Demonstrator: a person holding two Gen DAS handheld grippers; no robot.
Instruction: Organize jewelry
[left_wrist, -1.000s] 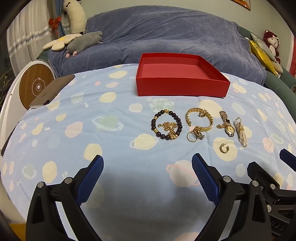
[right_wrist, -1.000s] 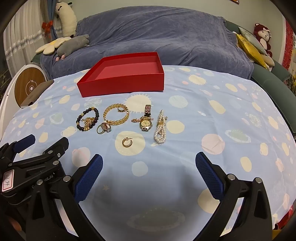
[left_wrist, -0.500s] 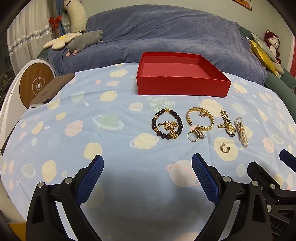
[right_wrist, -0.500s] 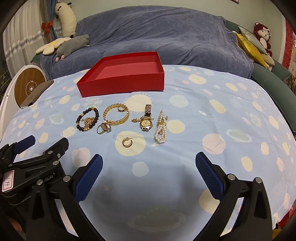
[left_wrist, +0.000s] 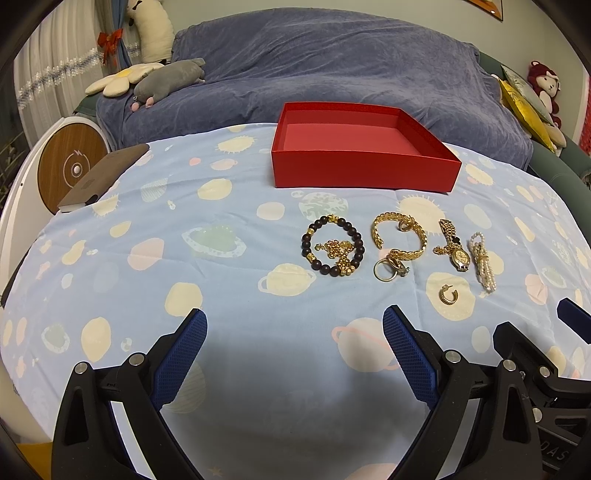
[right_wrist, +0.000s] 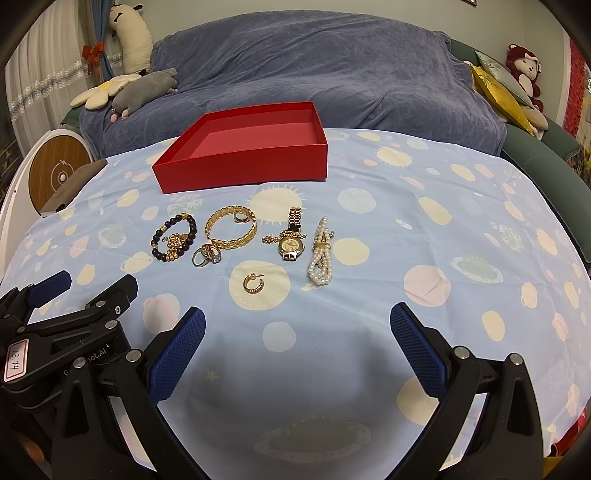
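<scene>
Red box (left_wrist: 364, 173), planet-print blue cloth (left_wrist: 147, 236)

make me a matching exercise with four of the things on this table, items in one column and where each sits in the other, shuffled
Items:
1. red box
2. dark bead bracelet
3. pearl bracelet
4. gold hoop earring

Places:
A. alone on a pale yellow circle, nearest the grippers
B. left end of the jewelry row
C. behind the row, near the sofa, empty
D. right end of the jewelry row

Pairs: 1-C, 2-B, 3-D, 4-A
</scene>
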